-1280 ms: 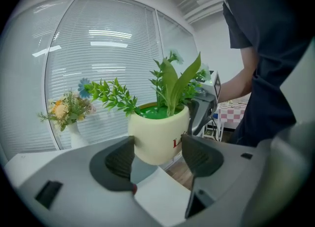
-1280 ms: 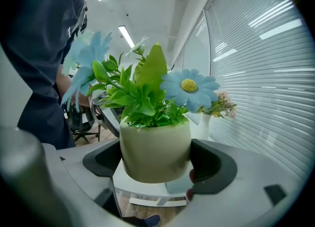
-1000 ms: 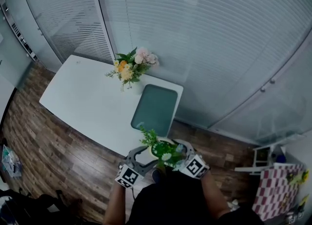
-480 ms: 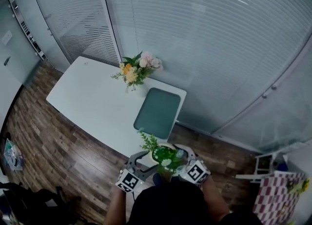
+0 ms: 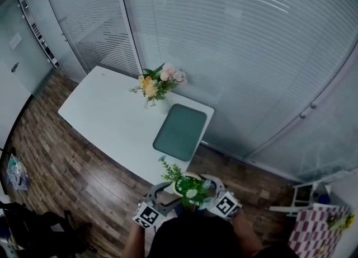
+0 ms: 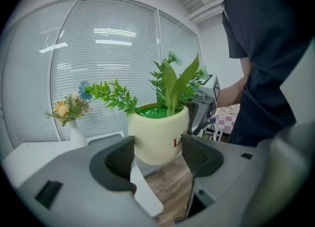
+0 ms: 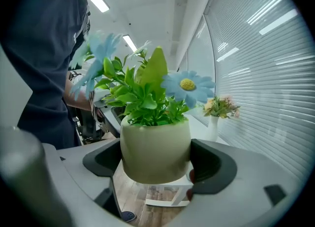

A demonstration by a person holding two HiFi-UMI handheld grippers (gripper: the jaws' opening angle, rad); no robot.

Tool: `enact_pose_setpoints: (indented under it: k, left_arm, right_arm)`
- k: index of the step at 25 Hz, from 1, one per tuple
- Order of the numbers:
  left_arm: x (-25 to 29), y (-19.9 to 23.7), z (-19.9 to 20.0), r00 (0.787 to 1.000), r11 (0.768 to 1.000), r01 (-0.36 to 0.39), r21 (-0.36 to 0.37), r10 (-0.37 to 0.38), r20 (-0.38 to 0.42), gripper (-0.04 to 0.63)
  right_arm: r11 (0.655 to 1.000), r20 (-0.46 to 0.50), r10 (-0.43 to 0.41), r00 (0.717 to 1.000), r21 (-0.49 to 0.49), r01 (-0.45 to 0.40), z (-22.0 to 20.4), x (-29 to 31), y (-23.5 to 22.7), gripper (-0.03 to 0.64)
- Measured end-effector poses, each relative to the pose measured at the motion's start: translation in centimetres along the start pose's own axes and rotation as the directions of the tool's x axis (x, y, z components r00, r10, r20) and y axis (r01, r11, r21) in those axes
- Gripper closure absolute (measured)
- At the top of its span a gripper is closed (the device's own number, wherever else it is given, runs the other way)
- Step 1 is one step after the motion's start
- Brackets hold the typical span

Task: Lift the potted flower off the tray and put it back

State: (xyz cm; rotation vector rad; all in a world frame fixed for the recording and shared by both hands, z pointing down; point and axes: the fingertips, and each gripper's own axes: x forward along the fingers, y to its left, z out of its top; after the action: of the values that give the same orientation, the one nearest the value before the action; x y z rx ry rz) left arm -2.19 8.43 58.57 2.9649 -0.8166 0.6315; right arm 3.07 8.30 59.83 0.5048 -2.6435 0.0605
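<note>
The potted flower (image 5: 189, 185), a cream pot with a red printed letter, green filling, leafy sprigs and a pale blue daisy with a yellow centre (image 7: 188, 87), hangs in the air close to the person's chest, off the tray and over the wooden floor (image 5: 56, 162), just past the near end of the white table (image 5: 106, 117). Two grippers carry it from opposite sides. The left gripper (image 6: 158, 156) has its dark pads set against the lower sides of the pot, jaws spread only as far as the pot's width. The right gripper (image 7: 157, 164) clasps the pot the same way from the other side, the pot filling the gap between its pads. In the head view the marker cubes of both grippers sit just below the plant, either side of it. The dark green tray (image 5: 180, 132) lies flat on the table near its far right edge, well apart from the pot. Just beside the tray's far left corner stands a white vase of pink, yellow and orange flowers (image 5: 159, 83). Glass walls with horizontal blinds (image 5: 235, 55) close off the room behind the table.
</note>
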Motion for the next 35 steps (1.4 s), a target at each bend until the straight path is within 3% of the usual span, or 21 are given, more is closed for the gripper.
enact_pose_setpoints:
  k: [13,18,28,35]
  left_arm:
    - [0.5,-1.2,-0.4,0.999,0.999,-0.032,-0.029,0.031,-0.025,0.302]
    - [0.4,-0.9,-0.2,0.999,0.998,-0.035,-0.051,0.036,0.014,0.302]
    - [0.1,-0.1,-0.5,0.999,0.999,-0.035,0.002,0.035,-0.004,0.302]
    - [0.0,0.3,-0.6,1.0,1.0,-0.012,-0.012,0.012,0.018,0.302]
  right_arm:
    - [0.999,0.0,0.046,0.999,0.0,-0.046,-1.2,-0.6,0.4,0.209]
    - [0.998,0.013,0.058,0.998,0.006,-0.058,-0.7,-0.6,0.1,0.209]
    - [0.999,-0.008,0.037,0.999,-0.01,-0.037,-0.4,0.0,-0.2,0.209]
    - [1.0,-0.033,0.023,0.999,-0.019,-0.023,-0.2,0.4,-0.1,0.209]
